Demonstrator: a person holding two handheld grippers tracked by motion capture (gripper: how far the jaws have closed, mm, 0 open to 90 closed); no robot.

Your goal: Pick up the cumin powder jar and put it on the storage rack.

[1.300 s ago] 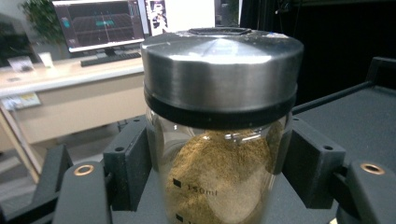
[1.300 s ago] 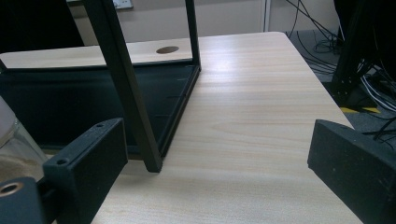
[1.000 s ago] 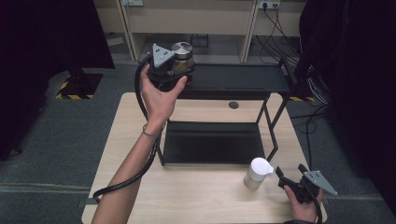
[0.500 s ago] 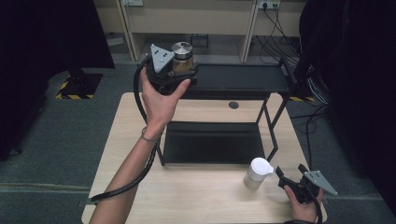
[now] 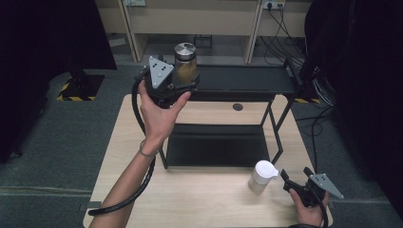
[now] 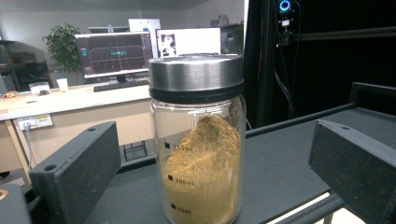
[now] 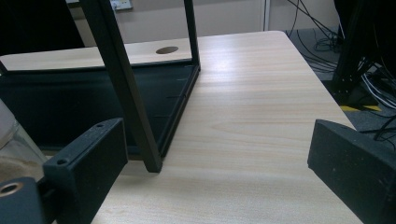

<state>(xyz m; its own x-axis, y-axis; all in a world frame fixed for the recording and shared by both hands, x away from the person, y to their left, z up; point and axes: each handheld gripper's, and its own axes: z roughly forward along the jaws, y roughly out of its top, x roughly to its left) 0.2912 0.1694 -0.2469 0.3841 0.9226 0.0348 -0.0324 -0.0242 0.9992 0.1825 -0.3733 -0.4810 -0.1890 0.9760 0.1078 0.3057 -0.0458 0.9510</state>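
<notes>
Two jars are in play, and one already stands where the work seems to want it: the glass jar (image 5: 185,64) with a steel screw lid and a slope of tan powder inside rests upright on the left end of the black rack's top shelf (image 5: 247,80). The left gripper (image 6: 205,186) has just been opening its jaws around it; in the left gripper view they stand wide on either side with clear air between each pad and the glass, so the jar is let go though it is between them. That placing looks done, and what remains for this hand is, I judge, to draw back without knocking the jar. The second jar, the white-lidded jar (image 5: 263,175), waits on the wooden table (image 5: 204,204) in front of the rack's lower tray (image 5: 216,145), just beside the right gripper (image 5: 297,185). The right gripper's jaws are spread wide and hold nothing, resting low near the table's right front corner. Shelving that second jar appears to be the part left.
</notes>
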